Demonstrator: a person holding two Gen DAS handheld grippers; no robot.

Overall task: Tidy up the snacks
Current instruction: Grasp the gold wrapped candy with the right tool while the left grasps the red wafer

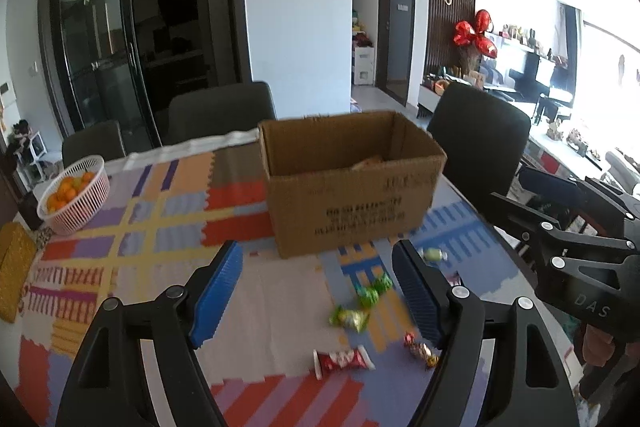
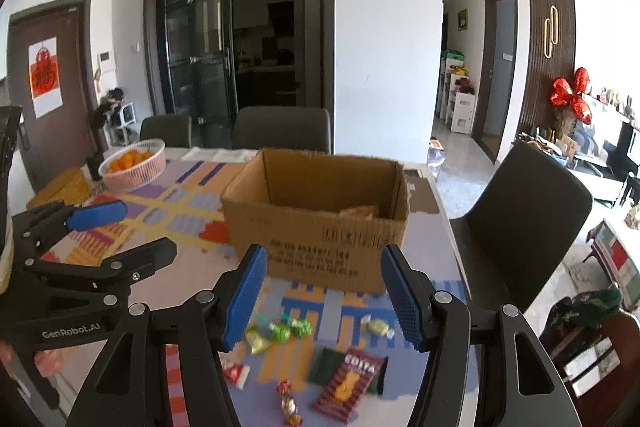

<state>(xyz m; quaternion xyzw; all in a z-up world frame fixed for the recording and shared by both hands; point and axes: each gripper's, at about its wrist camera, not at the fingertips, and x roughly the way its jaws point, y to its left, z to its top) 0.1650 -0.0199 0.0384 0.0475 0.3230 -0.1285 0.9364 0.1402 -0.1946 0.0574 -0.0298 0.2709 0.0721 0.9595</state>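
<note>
snacks (image 2: 304,331) lie loose on worktop (image 1: 168,227) just before cardboard box (image 1: 352,183). left hand-held gripper (image 1: 316,291) and right hand-held gripper (image 2: 324,297) both released, empty, above them. step judged: reaching to pick; next move calls for descending onto one candy.

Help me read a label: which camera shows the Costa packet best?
The right wrist view: the Costa packet lies whole on the mat below the right gripper, lettering legible. The left wrist view does not show it; that spot is hidden behind its own fingers.

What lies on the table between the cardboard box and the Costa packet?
In the right wrist view, green wrapped candies and a pale one lie between the cardboard box and the Costa packet.
</note>
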